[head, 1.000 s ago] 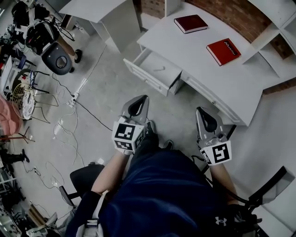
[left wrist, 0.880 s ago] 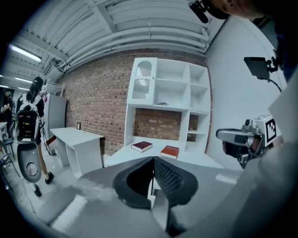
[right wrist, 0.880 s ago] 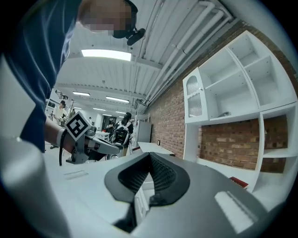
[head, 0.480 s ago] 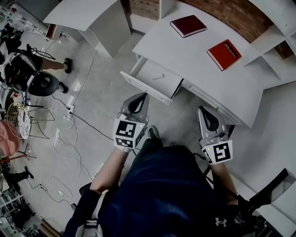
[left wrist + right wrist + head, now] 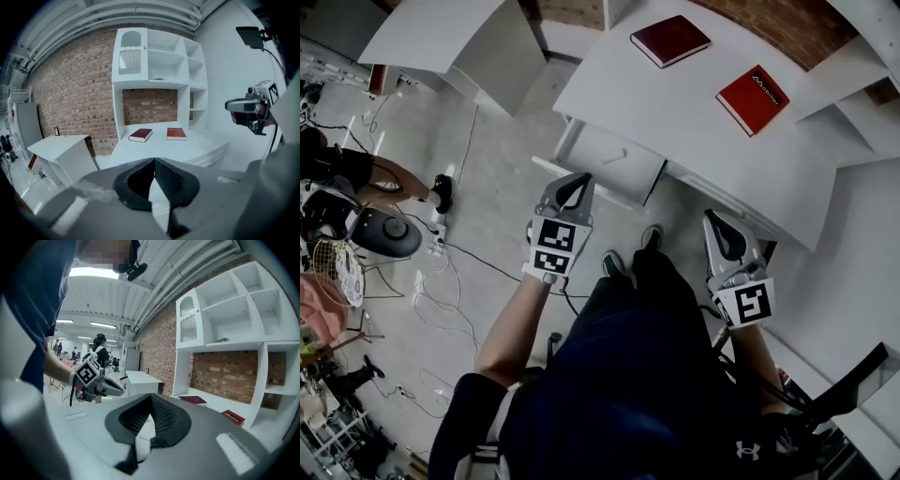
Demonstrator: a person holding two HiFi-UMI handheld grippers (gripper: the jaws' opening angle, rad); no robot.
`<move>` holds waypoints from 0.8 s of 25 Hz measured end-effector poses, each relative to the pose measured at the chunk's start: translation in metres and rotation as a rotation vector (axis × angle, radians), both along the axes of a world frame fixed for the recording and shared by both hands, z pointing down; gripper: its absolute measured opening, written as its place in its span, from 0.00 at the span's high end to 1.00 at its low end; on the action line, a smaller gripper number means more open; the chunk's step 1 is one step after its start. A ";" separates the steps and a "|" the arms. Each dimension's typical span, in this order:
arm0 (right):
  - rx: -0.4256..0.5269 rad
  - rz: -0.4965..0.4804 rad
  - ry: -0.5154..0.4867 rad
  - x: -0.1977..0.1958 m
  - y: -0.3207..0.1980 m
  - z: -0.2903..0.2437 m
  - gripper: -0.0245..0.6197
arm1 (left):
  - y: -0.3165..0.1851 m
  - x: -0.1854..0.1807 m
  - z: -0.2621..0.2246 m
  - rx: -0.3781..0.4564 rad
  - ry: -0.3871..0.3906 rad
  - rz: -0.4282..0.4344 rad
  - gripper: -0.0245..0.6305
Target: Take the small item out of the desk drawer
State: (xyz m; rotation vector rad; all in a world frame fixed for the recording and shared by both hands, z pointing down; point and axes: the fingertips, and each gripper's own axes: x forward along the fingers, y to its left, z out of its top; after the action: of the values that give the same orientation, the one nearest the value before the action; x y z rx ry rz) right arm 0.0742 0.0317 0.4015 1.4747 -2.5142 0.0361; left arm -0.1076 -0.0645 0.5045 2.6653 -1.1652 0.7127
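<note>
- left gripper (image 5: 577,180) clenched; its own view shows the pads meeting tip to tip with nothing between them
- right gripper (image 5: 711,217) likewise clamped together and empty; I see only bare pads in its view
- drawer (image 5: 649,178) stands pulled out from the white desk (image 5: 675,103), at the desk's left end as I look down
- small item (image 5: 616,154) lies on the drawer floor, a faint pale mark; too small for me to say what it is
- left gripper points at the drawer front from just outside it; not inside, not touching the item
- right gripper sits well to the right, by the desk's front edge
- two red books (image 5: 753,98) lie flat on the desk top, apart from each other
- white shelf unit (image 5: 154,65) rises behind the desk against a brick wall (image 5: 70,93)
</note>
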 end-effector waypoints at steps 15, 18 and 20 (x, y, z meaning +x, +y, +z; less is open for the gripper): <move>-0.191 -0.210 -0.090 0.026 -0.087 0.050 0.96 | -0.085 0.055 0.131 -0.122 -0.495 0.246 0.81; -0.217 -0.187 -0.083 0.031 -0.089 0.054 0.96 | -0.084 0.056 0.164 -0.168 -0.564 0.336 0.81; -0.237 -0.150 -0.089 0.040 -0.087 0.064 0.96 | -0.081 0.056 0.193 -0.210 -0.599 0.379 0.80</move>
State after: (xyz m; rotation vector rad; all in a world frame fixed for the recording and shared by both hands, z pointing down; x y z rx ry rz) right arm 0.1144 -0.0556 0.4655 1.2158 -2.5766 0.3683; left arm -0.0513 -0.1458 0.6976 2.5802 -0.6102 1.6778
